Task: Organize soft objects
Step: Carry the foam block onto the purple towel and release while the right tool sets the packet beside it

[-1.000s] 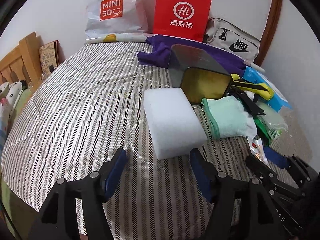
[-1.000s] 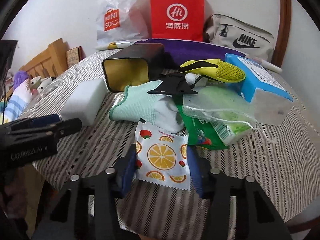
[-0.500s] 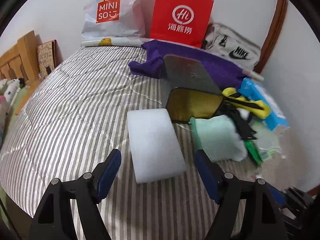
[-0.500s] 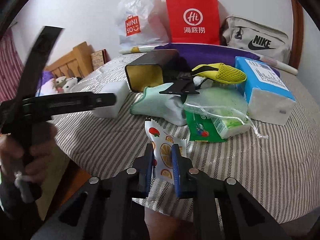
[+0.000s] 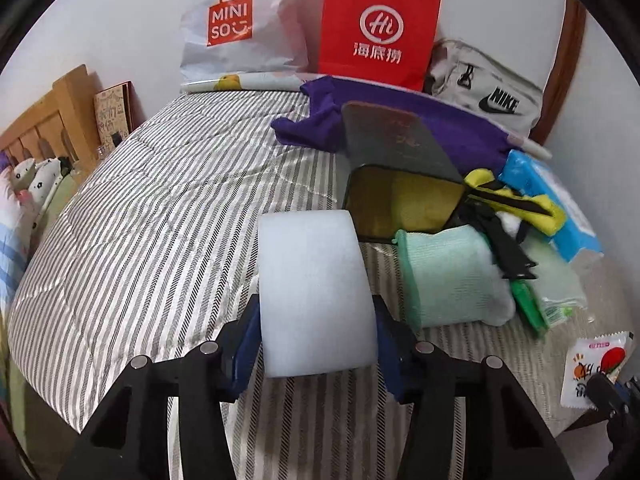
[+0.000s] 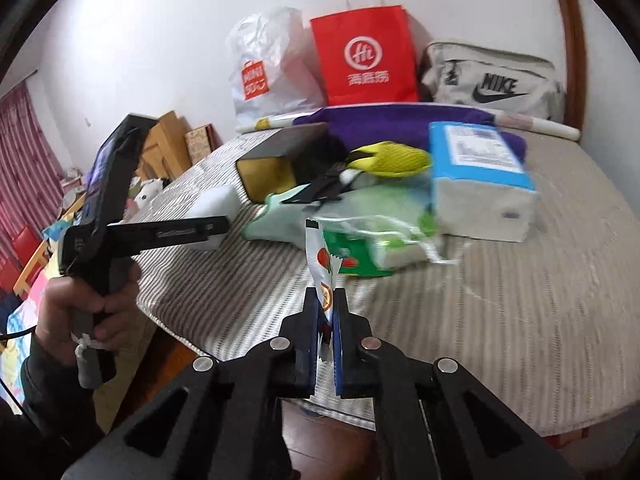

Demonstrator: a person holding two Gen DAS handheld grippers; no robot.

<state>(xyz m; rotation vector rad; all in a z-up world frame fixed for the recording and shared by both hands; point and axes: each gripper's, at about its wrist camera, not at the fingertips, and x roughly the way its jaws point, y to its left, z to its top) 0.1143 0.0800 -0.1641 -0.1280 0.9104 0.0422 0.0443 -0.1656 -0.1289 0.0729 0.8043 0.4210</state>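
Both grippers loaded up: sponge on the left, little fruit-print packet on the right

The left gripper has just been closing and now has the white sponge squeezed between its blue pads at the near end, the rest sticking out over the striped bed. Looks super light and squishy to me, so I'd grab it across the middle of its long sides and go easy or it'll just cave in. The right gripper has just been closing too, and is clamped tight on the fruit-print packet, held up off the bed on edge. It's thin, crinkly and probably slick, so pinch well in from the edge. The rest of the pile, mint cloth included, sits by the open tin box
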